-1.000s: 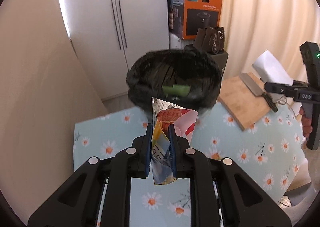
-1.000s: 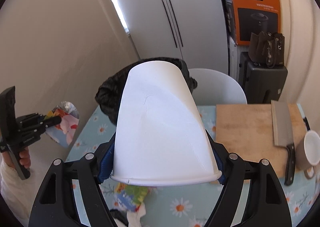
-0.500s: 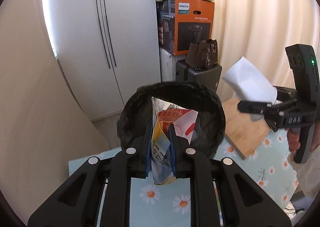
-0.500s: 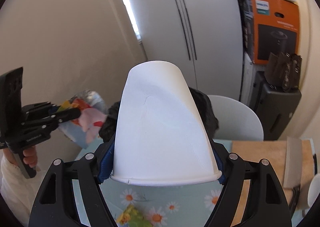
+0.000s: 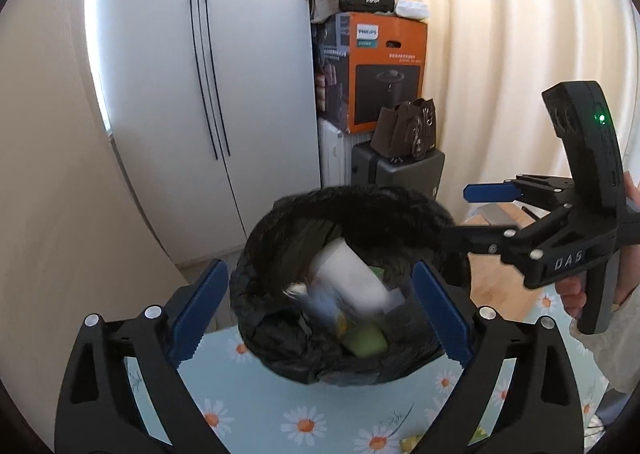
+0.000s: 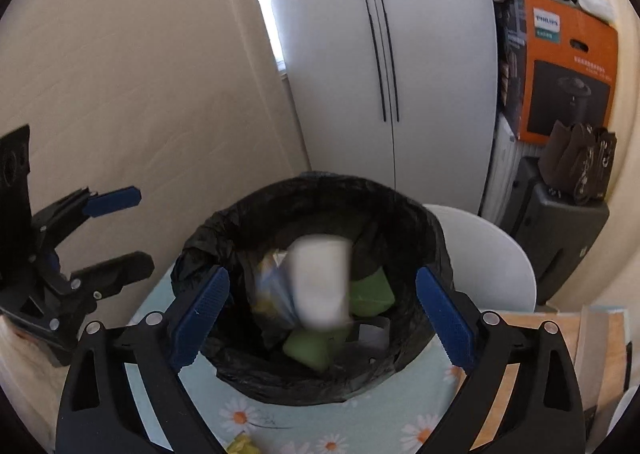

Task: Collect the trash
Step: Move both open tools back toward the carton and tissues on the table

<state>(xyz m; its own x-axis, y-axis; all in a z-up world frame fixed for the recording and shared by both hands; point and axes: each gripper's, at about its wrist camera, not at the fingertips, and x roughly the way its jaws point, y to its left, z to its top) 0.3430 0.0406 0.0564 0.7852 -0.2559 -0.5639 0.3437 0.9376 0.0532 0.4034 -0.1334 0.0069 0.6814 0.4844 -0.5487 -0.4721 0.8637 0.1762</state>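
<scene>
Both grippers, left (image 5: 320, 310) and right (image 6: 322, 314), hover over the black-lined bin (image 6: 400, 214), fingers just sprung wide and empty. The white cup (image 6: 320, 286) and wrapper (image 6: 270, 290) lie blurred inside it. Behind the bin stand a white chair (image 6: 492, 254) and wardrobe (image 6: 420, 74); a cutting board (image 6: 520, 334) lies beside it on the table (image 5: 260, 406).

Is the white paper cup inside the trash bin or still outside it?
Inside. The white paper cup shows blurred, below the black-bagged trash bin rim, among green scraps; the right gripper holds nothing.

A white two-door cabinet (image 5: 208, 94) stands against a beige wall (image 6: 140, 74), with cream curtains (image 5: 500, 54) to the right. An orange appliance box (image 5: 380, 66) is stacked beside it; daylight edges the cabinet.
</scene>
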